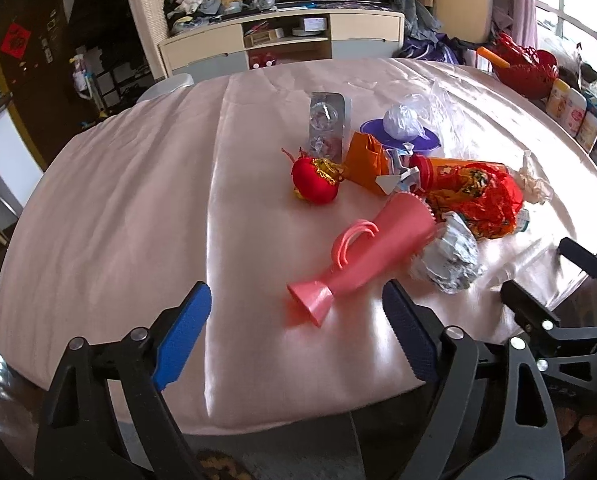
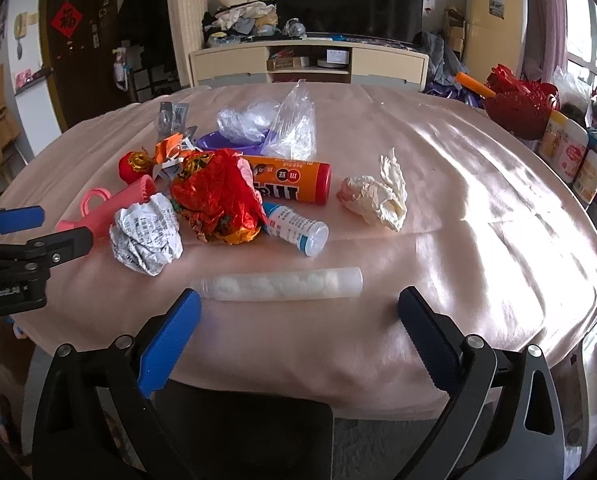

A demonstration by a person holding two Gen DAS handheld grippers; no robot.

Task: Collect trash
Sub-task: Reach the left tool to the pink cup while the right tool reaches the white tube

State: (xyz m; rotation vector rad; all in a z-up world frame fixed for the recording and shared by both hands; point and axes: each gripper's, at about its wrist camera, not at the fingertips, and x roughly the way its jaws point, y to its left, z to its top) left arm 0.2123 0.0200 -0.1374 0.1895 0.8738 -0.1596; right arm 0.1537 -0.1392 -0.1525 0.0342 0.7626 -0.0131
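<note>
1. Here, left gripper [image 1: 298, 316] spread wide, empty, low in frame, pink vase [image 1: 362, 256] lying just beyond.
2. Right gripper [image 2: 298, 320] likewise apart, empty, clear tube [image 2: 282, 284] just ahead.
3. Trash pile [image 2: 214, 200] left of centre on pink cloth [image 2: 478, 240].

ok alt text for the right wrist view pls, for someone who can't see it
The right gripper is open, its blue-padded fingers either side of a clear plastic tube of white balls on a pink satin tablecloth. Beyond lie a crumpled printed paper ball, red foil wrapper, orange cylindrical can and crumpled white tissue.
</note>
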